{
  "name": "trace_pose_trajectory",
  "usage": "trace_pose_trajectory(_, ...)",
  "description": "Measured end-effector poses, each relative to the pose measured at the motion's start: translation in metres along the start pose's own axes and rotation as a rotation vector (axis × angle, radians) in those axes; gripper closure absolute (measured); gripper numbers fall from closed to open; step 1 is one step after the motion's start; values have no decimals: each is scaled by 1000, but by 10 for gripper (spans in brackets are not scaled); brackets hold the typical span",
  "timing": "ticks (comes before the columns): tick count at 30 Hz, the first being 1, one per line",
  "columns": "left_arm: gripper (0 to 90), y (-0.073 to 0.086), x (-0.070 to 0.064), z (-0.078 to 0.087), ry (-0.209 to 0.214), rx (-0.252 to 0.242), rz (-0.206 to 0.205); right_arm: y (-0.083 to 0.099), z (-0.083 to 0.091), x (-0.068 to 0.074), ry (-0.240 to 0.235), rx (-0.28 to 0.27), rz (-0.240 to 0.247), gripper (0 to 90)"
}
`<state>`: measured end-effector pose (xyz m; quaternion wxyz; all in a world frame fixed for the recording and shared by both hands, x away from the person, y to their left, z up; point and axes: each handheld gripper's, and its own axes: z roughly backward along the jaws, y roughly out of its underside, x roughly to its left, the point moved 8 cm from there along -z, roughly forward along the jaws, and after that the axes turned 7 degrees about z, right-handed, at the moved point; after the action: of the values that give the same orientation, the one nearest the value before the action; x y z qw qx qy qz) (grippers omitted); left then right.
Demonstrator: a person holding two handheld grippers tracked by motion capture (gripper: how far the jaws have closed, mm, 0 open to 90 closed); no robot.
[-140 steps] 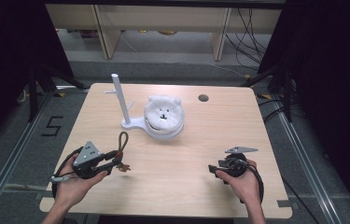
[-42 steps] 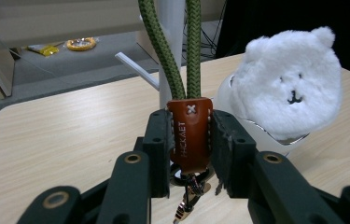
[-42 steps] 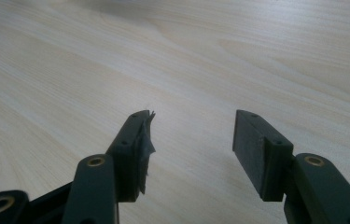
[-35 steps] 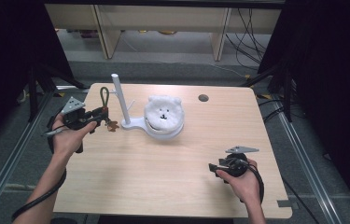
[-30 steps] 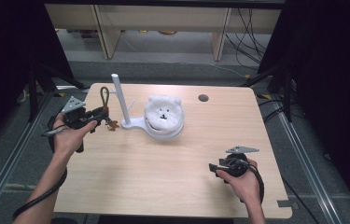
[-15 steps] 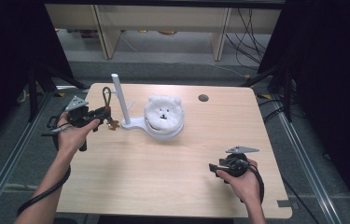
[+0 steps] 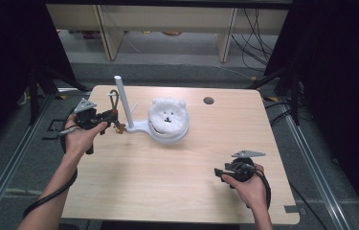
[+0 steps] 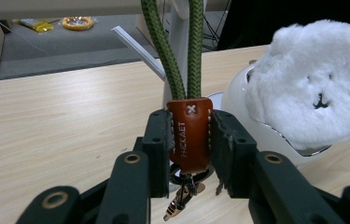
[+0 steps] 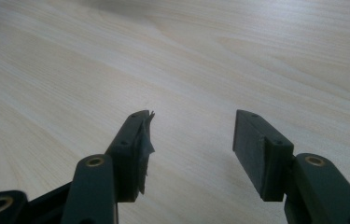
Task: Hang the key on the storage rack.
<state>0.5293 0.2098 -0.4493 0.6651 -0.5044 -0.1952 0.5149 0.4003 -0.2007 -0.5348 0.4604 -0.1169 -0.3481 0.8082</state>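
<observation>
Up at the far left of the wooden worktop [image 7: 167,182], the left tongs [image 7: 107,116] clamp a brown leather tab [image 8: 190,133] squarely between their two black jaws. From that tab a green braided cord loop [image 8: 177,51] rises upright, and small metal key-ring hardware [image 8: 182,198] dangles beneath it. In the high view the cord loop [image 7: 114,98] stands just beside the tall post of a white stand [image 7: 121,100], close to it; whether they touch cannot be told. On the broad base of the stand sits a fluffy white bear-faced plush [image 7: 168,114], which the left gripper view shows just to the right of the held tab. Near the front right corner, well apart from all that, the right tongs [image 9: 189,140] gape wide above bare wood, holding nothing.
</observation>
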Motion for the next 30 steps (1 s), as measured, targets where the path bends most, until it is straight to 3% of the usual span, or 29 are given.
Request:
trace_pose_trajectory(15, 655, 8, -2, -11, -11, 19, -22, 0, 0, 0, -12, -7, -3, 470)
trace_pose_trajectory(16, 653, 8, -2, -11, -17, 20, -25, -1, -2, -2, -14, -29, 27, 470)
trace_pose_trajectory(18, 636, 8, -1, -11, -27, 23, -31, -1, -2, -2, -13, -27, 25, 470)
trace_pose_trajectory(24, 480, 11, 5, -7, -56, 35, -45, -1, -1, -3, -13, -26, 27, 469)
trace_pose_trajectory(30, 352, 16, 10, 2, -90, 29, -94, 1, 1, -4, 7, -5, 18, 468)
